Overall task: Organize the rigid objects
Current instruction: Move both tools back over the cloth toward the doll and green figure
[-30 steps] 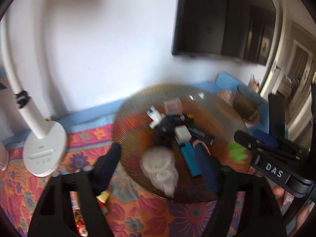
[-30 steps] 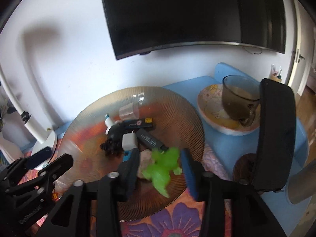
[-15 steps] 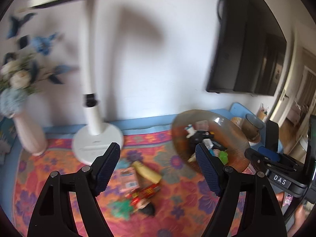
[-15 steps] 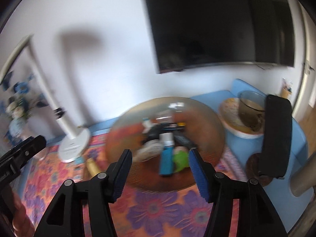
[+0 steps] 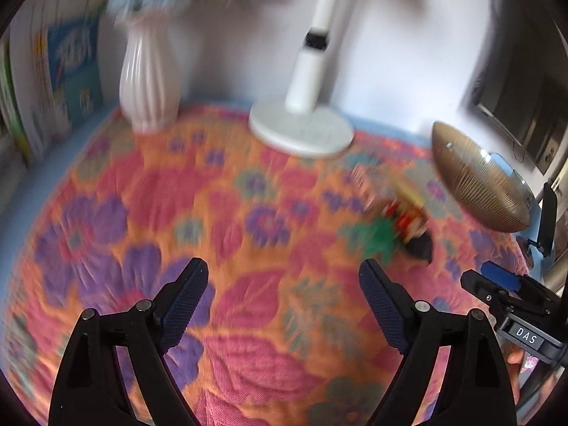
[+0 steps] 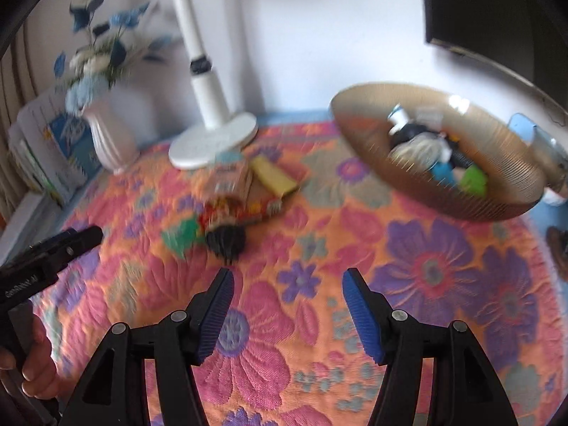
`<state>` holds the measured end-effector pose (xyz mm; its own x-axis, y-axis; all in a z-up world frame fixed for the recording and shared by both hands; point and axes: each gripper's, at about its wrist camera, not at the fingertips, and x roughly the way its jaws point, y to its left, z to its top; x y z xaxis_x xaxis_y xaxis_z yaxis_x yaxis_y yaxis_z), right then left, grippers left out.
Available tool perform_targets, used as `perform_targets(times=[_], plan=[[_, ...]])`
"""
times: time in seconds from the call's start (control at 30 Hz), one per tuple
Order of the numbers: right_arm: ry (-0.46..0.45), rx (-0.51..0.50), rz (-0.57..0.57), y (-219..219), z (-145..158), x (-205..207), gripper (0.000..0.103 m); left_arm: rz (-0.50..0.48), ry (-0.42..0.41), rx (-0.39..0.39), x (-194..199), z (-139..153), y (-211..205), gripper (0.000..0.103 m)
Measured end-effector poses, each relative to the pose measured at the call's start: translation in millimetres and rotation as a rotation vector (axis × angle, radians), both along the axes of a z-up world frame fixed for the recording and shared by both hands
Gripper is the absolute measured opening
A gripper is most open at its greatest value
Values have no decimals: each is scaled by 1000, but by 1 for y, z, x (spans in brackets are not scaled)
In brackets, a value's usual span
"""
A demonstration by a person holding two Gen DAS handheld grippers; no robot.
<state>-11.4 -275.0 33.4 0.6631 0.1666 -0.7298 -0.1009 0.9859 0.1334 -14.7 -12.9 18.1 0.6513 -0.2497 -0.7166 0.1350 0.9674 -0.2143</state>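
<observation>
Now | L tool [image 5: 284,284]: just widened, empty | R tool [image 6: 287,289]: just widened, empty

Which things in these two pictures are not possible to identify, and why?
- Left wrist view: pile of small objects, motion blur; contents of the brown bowl, hidden by its tilted wall.
- Right wrist view: items in the bowl, blurred; dark object, cut by the edge.

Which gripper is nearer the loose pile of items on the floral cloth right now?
Right, by a small margin. The right gripper hangs open just short of the pile, which lies ahead and slightly left. The left gripper, also open, has the pile ahead and off to its right.
</observation>
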Motion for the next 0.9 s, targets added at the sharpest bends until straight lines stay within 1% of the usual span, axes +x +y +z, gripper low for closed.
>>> perform_targets(times=[0.07,0.1,0.17,0.27,0.37,0.47,0.53,0.6,0.7,0.73,0.8,0.87,0.9], plan=[[22,-2,10,2,-12,0,62,-1,22,-27,1,-7,3,86],[34,3,11,1,-15,0,62,-8,16,-38,0,-6,4,86],[37,25,11,-2,-17,1,63,-21,-16,-33,-4,-5,1,86],[79,62,17,-7,-25,6,66,-46,16,-29,0,-12,-5,86],[73,71,24,-7,-24,7,66,-49,10,-28,0,-11,-5,86],[73,52,26,-4,-25,7,67,-55,26,-42,0,-11,-2,86],[76,54,30,-2,-25,6,72,-50,34,-40,0,-12,-2,86],[78,62,34,-3,-25,7,73,-51,36,-33,0,-12,-3,86],[97,76,51,-4,-24,9,73,-45,59,2,-1,-6,-9,84],[118,92,69,-4,-22,10,72,-74,63,-1,-3,2,-15,84],[149,139,93,-3,-18,12,69,-129,18,33,-8,21,-27,84],[170,225,109,-4,-9,18,64,-180,-40,117,-9,38,-44,84],[174,261,116,-4,-5,22,63,-226,-46,139,-7,41,-52,84]])
